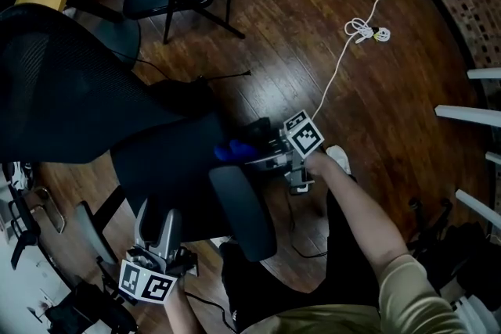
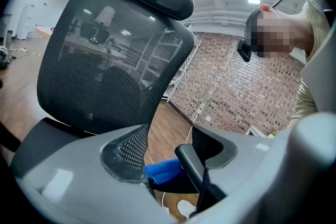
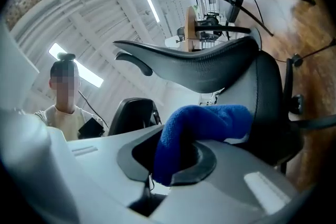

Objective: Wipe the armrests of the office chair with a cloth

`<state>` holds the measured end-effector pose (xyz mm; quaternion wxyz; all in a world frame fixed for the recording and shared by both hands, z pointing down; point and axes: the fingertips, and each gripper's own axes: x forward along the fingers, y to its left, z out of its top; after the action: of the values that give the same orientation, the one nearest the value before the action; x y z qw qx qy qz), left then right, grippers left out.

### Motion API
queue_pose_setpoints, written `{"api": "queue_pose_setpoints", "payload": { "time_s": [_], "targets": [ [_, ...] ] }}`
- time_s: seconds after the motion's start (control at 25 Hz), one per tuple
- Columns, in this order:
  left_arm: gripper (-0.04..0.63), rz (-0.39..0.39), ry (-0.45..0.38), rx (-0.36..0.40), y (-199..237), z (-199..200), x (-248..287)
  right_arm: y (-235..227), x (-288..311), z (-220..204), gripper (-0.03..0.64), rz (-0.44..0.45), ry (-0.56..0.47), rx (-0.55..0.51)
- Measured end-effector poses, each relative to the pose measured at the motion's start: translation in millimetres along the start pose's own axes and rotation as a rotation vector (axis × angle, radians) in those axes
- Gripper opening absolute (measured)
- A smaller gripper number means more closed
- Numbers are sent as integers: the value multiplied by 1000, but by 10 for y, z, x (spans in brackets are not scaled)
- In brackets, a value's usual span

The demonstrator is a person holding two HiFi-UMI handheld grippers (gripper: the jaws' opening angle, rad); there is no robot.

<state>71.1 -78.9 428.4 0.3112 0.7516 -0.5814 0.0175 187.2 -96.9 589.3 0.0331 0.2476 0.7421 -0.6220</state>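
Wiping looks barely started on the near armrest (image 1: 244, 215) of your office chair (image 1: 70, 90).
Your right gripper (image 1: 262, 156) is clamped on the bunched, fuzzy blue cloth (image 1: 233, 151), which sits at the armrest's far end. Your left gripper (image 1: 156, 235) is spread and empty, low beside the seat. The other armrest is hidden, so I judge it not yet wiped.

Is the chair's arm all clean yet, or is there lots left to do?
Done: the blue cloth is gripped in the right gripper. In hand: the cloth sits by the far end of the near armrest; whether it touches is unclear. The left gripper is open and empty. Left: probably most of the wiping, since nothing shows either armrest as finished.
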Motion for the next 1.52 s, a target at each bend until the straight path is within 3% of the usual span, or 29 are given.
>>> {"api": "queue_pose_setpoints", "payload": {
  "time_s": [0.24, 0.52, 0.6, 0.72, 0.8, 0.88, 0.96, 1.16, 1.36, 1.44, 1.52],
  "targets": [
    [258, 0, -3, 9, -21, 8, -82, 440, 11, -84, 16, 175, -70, -28],
    [258, -9, 8, 6, -77, -99, -218, 586, -13, -150, 12, 185, -117, -90],
    [258, -7, 18, 4, -67, -136, -253, 504, -143, -110, 14, 94, -164, -149],
    [258, -2, 29, 5, -71, -171, -280, -51, -694, -151, 15, -304, -248, -200],
    [258, -7, 34, 12, -97, -207, -261, -515, -1064, -444, 15, -563, -198, -165],
    [258, -10, 46, 31, -103, -264, -216, -863, -1137, -795, 15, -676, -97, -127],
    [258, 3, 66, 74, -79, -351, -155, -1054, -967, -994, 17, -669, -49, -125],
    [258, -11, 118, 187, -142, -606, 54, -1316, -535, -888, 17, -609, -130, -127],
    [258, -54, 119, 162, -172, -713, 195, -1667, -435, -854, 15, -717, -91, -134],
    [258, -63, 122, 155, -187, -735, 207, -1627, -391, -856, 11, -699, -85, -155],
    [258, -67, 123, 151, -195, -752, 213, -1451, -340, -863, 10, -619, -88, -194]
  ]
}}
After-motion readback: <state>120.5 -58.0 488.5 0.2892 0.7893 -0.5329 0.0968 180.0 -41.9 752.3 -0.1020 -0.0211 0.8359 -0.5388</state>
